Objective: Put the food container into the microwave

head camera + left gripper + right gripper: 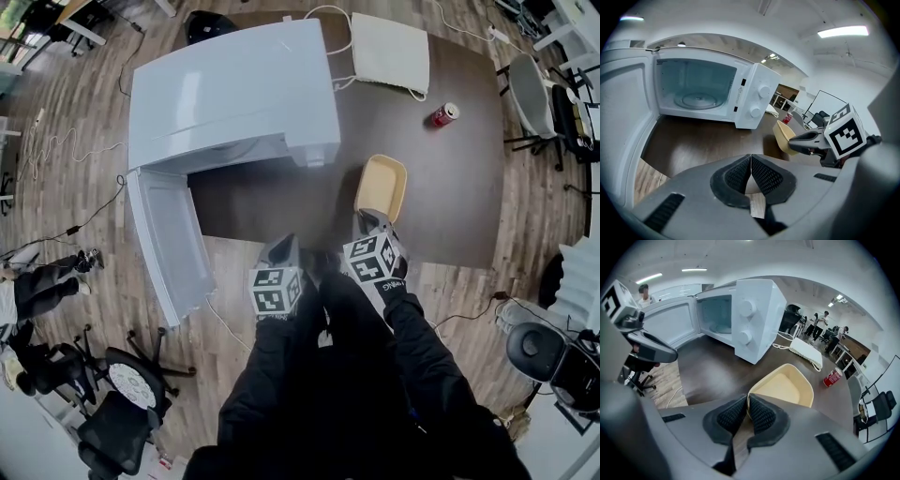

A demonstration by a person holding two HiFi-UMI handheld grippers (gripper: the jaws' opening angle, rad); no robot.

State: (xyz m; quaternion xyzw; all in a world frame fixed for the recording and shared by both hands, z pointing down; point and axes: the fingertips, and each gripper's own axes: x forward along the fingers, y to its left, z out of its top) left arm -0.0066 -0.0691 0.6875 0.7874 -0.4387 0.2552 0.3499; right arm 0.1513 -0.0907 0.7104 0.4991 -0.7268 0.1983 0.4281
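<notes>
No word, brand or number can be read anywhere. The microwave (708,91) bears a small dark label (742,83) on its front beside the opening and a line of fine print (663,62) at the upper left corner of the opening, and the red can (443,114) carries pale print, all too small to make out. The cube (275,289) on the left gripper (284,244) and the cube (373,258) on the right gripper (371,217) show only black-and-white square markers.
</notes>
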